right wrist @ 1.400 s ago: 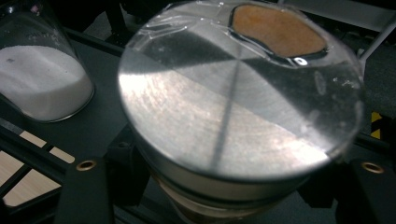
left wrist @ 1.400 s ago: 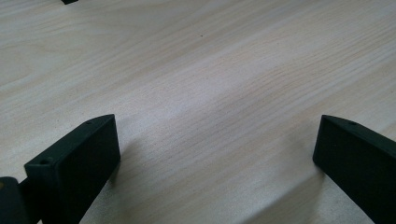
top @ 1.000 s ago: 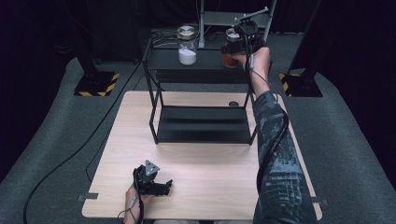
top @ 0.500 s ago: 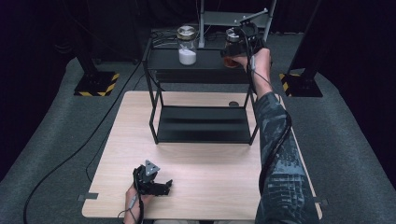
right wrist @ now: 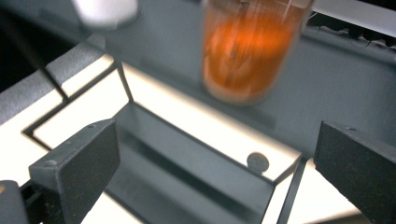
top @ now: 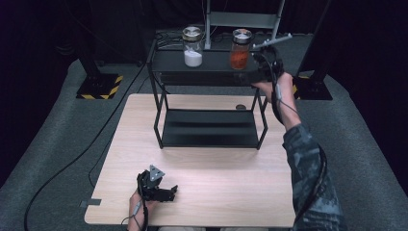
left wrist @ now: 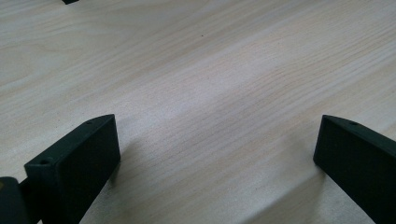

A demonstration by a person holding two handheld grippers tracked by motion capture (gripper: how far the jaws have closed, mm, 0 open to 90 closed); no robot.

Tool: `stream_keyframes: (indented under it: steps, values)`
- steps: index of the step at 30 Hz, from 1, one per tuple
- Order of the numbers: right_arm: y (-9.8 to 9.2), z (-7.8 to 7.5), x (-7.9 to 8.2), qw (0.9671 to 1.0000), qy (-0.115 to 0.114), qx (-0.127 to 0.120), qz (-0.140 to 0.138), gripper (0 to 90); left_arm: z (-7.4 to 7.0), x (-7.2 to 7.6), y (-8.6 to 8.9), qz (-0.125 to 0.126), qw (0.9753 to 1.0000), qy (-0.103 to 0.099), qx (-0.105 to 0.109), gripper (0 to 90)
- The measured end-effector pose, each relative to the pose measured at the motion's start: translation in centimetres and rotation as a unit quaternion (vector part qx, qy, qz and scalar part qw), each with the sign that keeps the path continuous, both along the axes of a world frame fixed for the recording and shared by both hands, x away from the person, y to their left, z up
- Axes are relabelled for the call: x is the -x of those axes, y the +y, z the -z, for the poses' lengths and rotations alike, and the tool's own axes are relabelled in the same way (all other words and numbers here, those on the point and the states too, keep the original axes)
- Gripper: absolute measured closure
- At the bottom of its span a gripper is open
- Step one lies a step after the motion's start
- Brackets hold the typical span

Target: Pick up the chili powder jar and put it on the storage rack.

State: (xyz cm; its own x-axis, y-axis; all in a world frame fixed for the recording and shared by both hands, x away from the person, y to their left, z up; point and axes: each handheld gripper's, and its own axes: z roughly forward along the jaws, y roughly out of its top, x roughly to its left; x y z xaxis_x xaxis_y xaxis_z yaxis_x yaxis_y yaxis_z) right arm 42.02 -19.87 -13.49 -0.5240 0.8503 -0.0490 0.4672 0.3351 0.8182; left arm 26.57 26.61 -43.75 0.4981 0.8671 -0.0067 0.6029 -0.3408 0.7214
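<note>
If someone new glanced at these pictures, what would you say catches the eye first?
Probably the jar with orange contents on the top shelf of the black two-tier rack, beside a jar holding white powder. The right gripper hangs open just in front of the orange jar, apart from it. The left gripper rests open on the wooden table near its front edge.

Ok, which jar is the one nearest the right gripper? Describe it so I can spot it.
Find the black two-tier shelf at the table's far edge. Two lidded glass jars stand on its top tier; yours is the right one, holding orange contents, not white powder like its neighbour.
</note>
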Motion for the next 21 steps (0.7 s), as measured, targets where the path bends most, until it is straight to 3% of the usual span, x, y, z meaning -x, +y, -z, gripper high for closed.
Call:
stream_keyframes:
  steps: [3, 4, 5, 12, 14, 21]
  values:
    - [-0.9, 1.9, 2.0, 0.9999, -0.004, 0.0, -0.012, 0.0, 0.0, 0.0, 0.0, 0.0, 1.0, 0.0, 0.001, 0.0]
    - [-0.9, 1.9, 2.0, 0.9999, -0.004, 0.0, -0.012, 0.0, 0.0, 0.0, 0.0, 0.0, 1.0, 0.0, 0.001, 0.0]
    - [-1.4, 3.5, 3.5, 0.9998, -0.004, 0.002, -0.019, 0.0, 0.0, 0.0, 0.0, 0.0, 1.0, 0.0, 0.0, 0.0]
    - [-3.3, 10.0, 7.7, 0.9989, 0.003, -0.012, -0.044, 0.0, 0.0, 0.0, 0.0, -0.001, 1.0, 0.0, 0.0, 0.0]
    - [-3.9, 12.3, 8.7, 0.9987, 0.01, -0.021, -0.046, 0.0, 0.0, 0.0, -0.1, -0.002, 1.0, 0.0, 0.0, 0.0]
    - [-4.6, 20.0, 12.0, 0.9988, 0.03, -0.014, -0.036, 0.0, 0.0, -0.1, -0.2, -0.003, 1.0, 0.0, 0.0, 0.0]
